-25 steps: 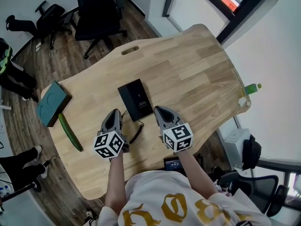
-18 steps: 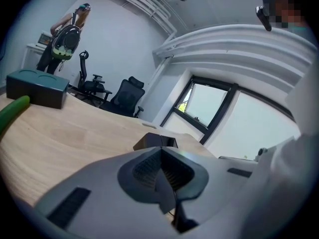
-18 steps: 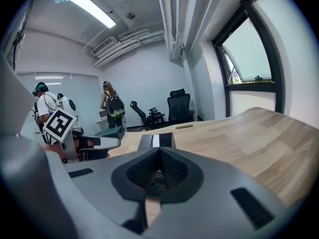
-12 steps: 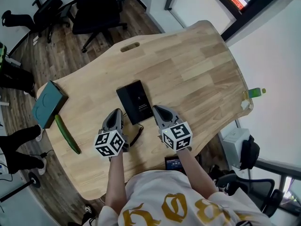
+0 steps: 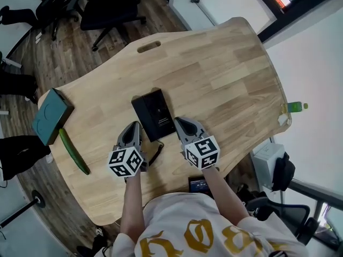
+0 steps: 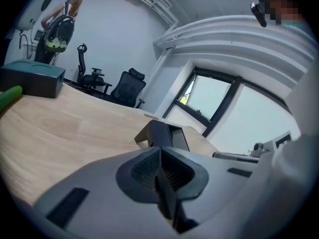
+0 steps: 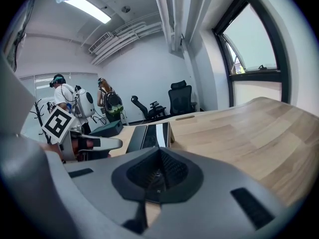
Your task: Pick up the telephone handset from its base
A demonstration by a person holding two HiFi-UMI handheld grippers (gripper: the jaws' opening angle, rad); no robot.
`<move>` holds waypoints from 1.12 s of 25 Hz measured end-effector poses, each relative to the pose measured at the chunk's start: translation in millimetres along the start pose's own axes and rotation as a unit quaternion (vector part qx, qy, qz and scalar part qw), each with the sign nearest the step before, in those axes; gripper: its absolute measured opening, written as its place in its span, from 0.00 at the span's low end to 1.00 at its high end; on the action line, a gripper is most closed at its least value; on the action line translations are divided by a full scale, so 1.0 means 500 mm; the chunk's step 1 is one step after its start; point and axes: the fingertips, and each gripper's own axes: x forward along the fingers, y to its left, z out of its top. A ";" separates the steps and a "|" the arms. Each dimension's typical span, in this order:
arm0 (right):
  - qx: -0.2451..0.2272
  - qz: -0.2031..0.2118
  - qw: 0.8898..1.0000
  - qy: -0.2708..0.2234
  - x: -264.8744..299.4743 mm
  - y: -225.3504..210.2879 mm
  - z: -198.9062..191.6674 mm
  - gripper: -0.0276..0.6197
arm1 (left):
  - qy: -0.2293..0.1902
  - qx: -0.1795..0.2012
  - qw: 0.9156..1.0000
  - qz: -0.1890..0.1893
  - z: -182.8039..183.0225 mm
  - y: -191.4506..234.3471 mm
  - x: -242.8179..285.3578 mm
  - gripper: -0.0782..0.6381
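Observation:
The black telephone (image 5: 153, 114) lies flat on the wooden table (image 5: 214, 74), its handset resting on the base. A dark coiled cord (image 5: 156, 153) trails from its near end. My left gripper (image 5: 132, 127) sits just left of the phone's near corner, shut and holding nothing. My right gripper (image 5: 179, 123) is just right of that end, jaws together, also with nothing in it. In the left gripper view the phone (image 6: 162, 133) stands right beyond the closed gripper (image 6: 160, 156). The right gripper view shows the phone (image 7: 148, 136) ahead of the gripper (image 7: 158, 171).
A teal box (image 5: 51, 115) and a long green cucumber-like object (image 5: 74, 151) lie at the table's left edge. Office chairs (image 5: 115, 4) stand beyond the far edge. A green bottle (image 5: 296, 107) lies off the right side. People (image 7: 62, 101) stand in the background.
Both grippers have sunk a little toward the table beside the phone's near end. Their jaws stay together. The phone has not moved.

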 end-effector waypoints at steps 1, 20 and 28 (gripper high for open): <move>0.000 0.001 1.000 0.002 0.003 -0.001 -0.001 0.05 | 0.000 -0.002 1.000 -0.003 0.000 0.000 0.003 0.12; 0.007 -0.001 0.999 0.032 0.031 -0.030 -0.036 0.05 | 0.076 -0.044 0.994 -0.070 -0.058 -0.027 0.075 0.37; -0.002 -0.002 0.999 0.036 0.024 -0.025 -0.037 0.05 | 0.071 -0.027 0.994 -0.073 -0.053 -0.027 0.072 0.32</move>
